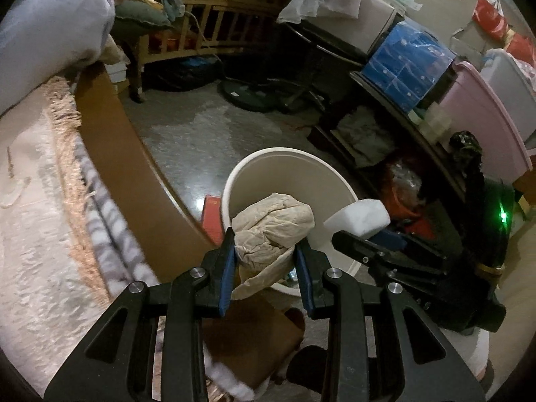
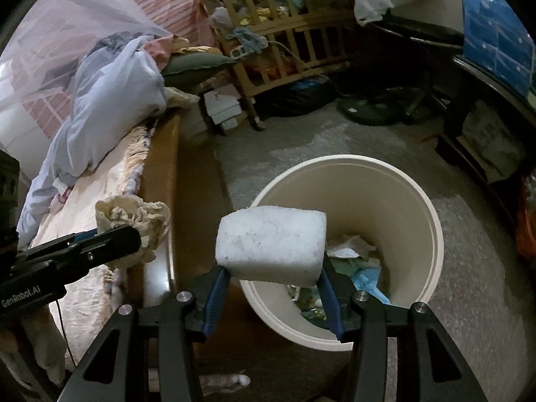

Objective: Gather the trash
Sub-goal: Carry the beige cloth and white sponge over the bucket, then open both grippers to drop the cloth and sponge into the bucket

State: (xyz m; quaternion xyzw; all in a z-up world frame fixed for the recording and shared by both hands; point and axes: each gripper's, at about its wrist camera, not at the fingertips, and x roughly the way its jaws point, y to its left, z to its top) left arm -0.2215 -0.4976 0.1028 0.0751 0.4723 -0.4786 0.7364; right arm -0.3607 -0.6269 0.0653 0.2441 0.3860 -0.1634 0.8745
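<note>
Left gripper [image 1: 264,251]: closed on the crumpled paper wad [image 1: 273,226], blue pads pressing both flanks, held just above the near rim of the bin [image 1: 234,174].
Right gripper [image 2: 273,279]: partly open yet clamped on the white foam block [image 2: 271,244], pads at its two lower ends, block over the bin's near-left rim.
Paper wad: tan, creased, soft – likely very light, crushes rather than slips; best held mid-bulk as now.
Foam block: white, grainy, rounded corners, stiff but probably dentable and nearly weightless – gentle squeeze across the short ends suits.
Bin: cream plastic, round, smooth-walled, on speckled floor beside the bed edge [image 2: 160,174]; scraps of paper and blue wrapper [image 2: 365,278] already at the bottom.
</note>
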